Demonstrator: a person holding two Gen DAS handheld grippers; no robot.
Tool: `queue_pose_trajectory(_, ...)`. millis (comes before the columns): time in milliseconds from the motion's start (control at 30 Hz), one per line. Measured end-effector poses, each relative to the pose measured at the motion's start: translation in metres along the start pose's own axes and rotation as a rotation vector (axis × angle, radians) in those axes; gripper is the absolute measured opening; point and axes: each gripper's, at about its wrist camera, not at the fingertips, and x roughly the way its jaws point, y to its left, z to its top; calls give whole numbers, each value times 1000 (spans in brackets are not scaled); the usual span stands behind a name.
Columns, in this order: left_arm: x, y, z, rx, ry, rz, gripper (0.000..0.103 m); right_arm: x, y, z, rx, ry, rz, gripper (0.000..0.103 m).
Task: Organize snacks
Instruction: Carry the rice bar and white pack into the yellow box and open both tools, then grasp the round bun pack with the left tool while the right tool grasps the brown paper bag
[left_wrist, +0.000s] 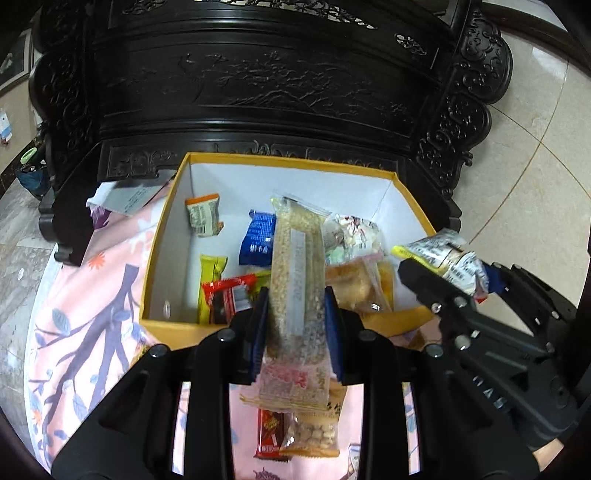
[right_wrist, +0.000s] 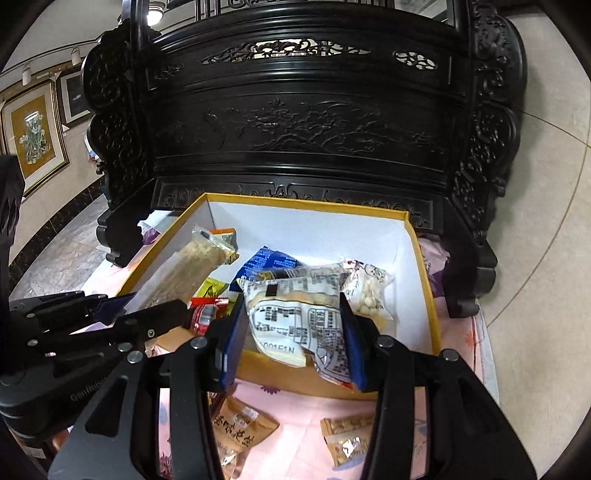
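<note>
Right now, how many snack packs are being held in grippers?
2. The left gripper clamps a long clear grain-bar pack above the yellow box; the right gripper clamps a white printed pouch over the box's near wall. None seem hidden.

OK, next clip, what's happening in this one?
A person is sorting snacks into a yellow box with a white interior, using two handheld tools. The left tool grips a long clear packet of grain-like snack over the box's near edge. The right tool holds a white printed packet, also over the box. Several snacks already lie inside; a few packets remain on the pink cloth in front.
</note>
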Motion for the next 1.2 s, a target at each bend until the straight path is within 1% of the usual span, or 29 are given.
queue_pose_trajectory(33,2,0,6,3,3,10,29,2,-2,4,0,-9,-6,48)
queue_pose_trajectory(67,5,1,11,2,9,21,41,3,-4,8,1,-22,-17,50)
queue_pose_trajectory(100,8,3,21,-2,17,38,48,5,-7,13,3,-34,-40,55)
queue_pose_trajectory(133,9,7,27,-14,12,64,67,9,-13,20,12,-43,-79,59)
queue_pose_trajectory(167,10,13,35,-36,0,76,84,11,-18,22,23,-43,-86,70)
queue_pose_trajectory(200,10,20,41,-60,-5,61,91,13,-24,26,35,-35,-78,71)
queue_pose_trajectory(233,8,26,45,-78,-8,51,92,14,-30,28,49,-13,-63,71)
queue_pose_trajectory(300,2,37,46,-90,-19,61,92,13,-37,27,50,-8,-63,71)
queue_pose_trajectory(367,-5,45,39,-104,-19,52,92,8,-41,22,44,1,-72,71)
queue_pose_trajectory(433,-13,49,29,-105,-17,43,92,1,-46,8,48,36,-47,71)
queue_pose_trajectory(467,-20,51,20,-95,-19,48,92,-2,-48,0,50,50,-41,71)
queue_pose_trajectory(533,-33,52,-3,-58,-31,69,92,-8,-52,-27,45,91,-24,71)
queue_pose_trajectory(567,-41,56,-19,-46,-39,86,92,-9,-54,-42,40,113,-29,71)
queue_pose_trajectory(600,-46,59,-30,-45,-42,96,92,-8,-57,-62,38,137,-56,71)
queue_pose_trajectory(700,-58,78,-68,-75,-36,121,92,1,-66,-101,38,172,-138,71)
queue_pose_trajectory(733,-61,84,-80,-91,-26,122,92,6,-74,-113,71,187,-157,71)
queue_pose_trajectory(800,-65,97,-99,-125,-13,132,92,15,-88,-127,153,204,-132,71)
queue_pose_trajectory(833,-66,101,-107,-138,-5,133,92,21,-94,-133,194,205,-113,71)
queue_pose_trajectory(867,-65,108,-117,-156,17,130,92,27,-97,-135,211,208,-113,71)
queue_pose_trajectory(967,-64,119,-134,-187,47,130,92,48,-97,-138,228,230,-88,71)
queue_pose_trajectory(1033,-65,123,-141,-189,56,142,92,60,-94,-138,230,247,-66,71)
queue_pose_trajectory(1067,-65,125,-143,-190,58,150,92,65,-92,-139,228,252,-55,73)
queue_pose_trajectory(1100,-64,127,-144,-193,60,159,92,69,-89,-140,228,259,-51,79)
queue_pose_trajectory(1133,-64,130,-145,-198,62,167,92,73,-85,-142,226,270,-48,79)
queue_pose_trajectory(1167,-63,135,-145,-206,66,176,92,72,-79,-144,213,256,-64,80)
queue_pose_trajectory(1200,-62,139,-144,-216,68,184,92,70,-76,-145,211,252,-67,78)
